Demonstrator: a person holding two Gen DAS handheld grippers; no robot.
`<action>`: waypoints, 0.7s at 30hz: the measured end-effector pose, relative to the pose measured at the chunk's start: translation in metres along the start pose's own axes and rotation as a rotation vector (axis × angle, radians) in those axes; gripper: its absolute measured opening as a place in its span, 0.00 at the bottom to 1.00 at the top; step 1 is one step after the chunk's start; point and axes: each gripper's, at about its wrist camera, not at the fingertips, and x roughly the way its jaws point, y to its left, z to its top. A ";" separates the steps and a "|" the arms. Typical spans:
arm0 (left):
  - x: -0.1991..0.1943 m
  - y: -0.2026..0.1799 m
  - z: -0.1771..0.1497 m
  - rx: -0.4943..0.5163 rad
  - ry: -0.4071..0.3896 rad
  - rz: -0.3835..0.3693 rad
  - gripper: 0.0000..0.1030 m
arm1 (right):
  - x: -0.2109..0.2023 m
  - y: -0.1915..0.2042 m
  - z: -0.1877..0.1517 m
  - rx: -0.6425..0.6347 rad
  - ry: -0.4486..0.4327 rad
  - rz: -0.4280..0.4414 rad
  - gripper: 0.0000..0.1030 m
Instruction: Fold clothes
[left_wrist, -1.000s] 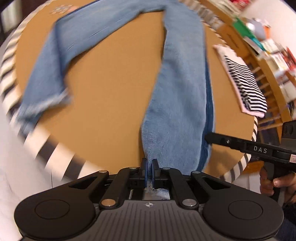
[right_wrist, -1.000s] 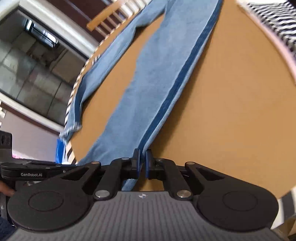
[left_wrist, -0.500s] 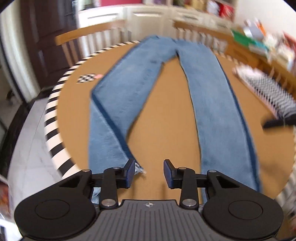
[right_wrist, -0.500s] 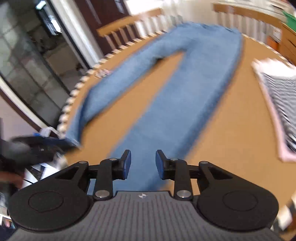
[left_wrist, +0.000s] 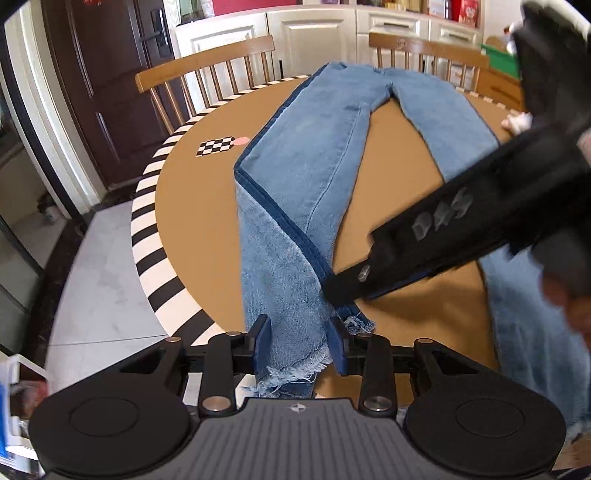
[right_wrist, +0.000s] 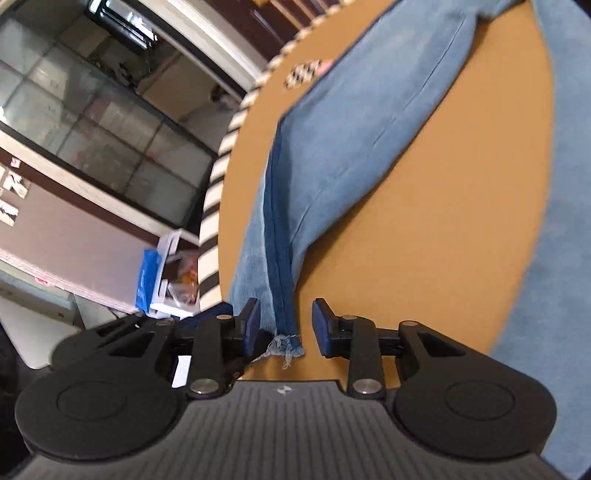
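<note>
Light blue jeans (left_wrist: 317, 155) lie spread on the round brown table (left_wrist: 192, 206), legs toward me, waist at the far edge. The left leg is twisted, showing a dark side seam, and its frayed hem (left_wrist: 291, 369) hangs at the table's near edge. My left gripper (left_wrist: 300, 341) is open with that hem between its fingers. My right gripper (right_wrist: 285, 326) is open around the same hem's dark seam corner (right_wrist: 286, 343); it crosses the left wrist view (left_wrist: 443, 236) from the right. The other leg (right_wrist: 554, 258) lies to the right.
The table has a black-and-white striped rim (left_wrist: 147, 236) and a checkerboard marker (left_wrist: 216, 146). Two wooden chairs (left_wrist: 207, 85) stand behind it, with white cabinets beyond. A white bin with clutter (right_wrist: 166, 273) sits on the floor at the left.
Both grippers let go of the right leg's hem, opened, and moved left to the other leg's frayed hem, which now sits between their open fingers.
</note>
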 end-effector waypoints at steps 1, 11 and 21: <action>-0.003 0.005 0.000 -0.017 -0.007 -0.012 0.36 | -0.001 0.002 -0.001 0.012 0.005 0.011 0.04; -0.037 0.040 0.003 -0.125 -0.105 -0.042 0.43 | 0.034 0.066 0.033 -0.042 0.063 0.141 0.08; -0.058 0.057 0.010 -0.211 -0.195 -0.050 0.41 | 0.004 0.047 0.050 -0.063 -0.132 -0.014 0.19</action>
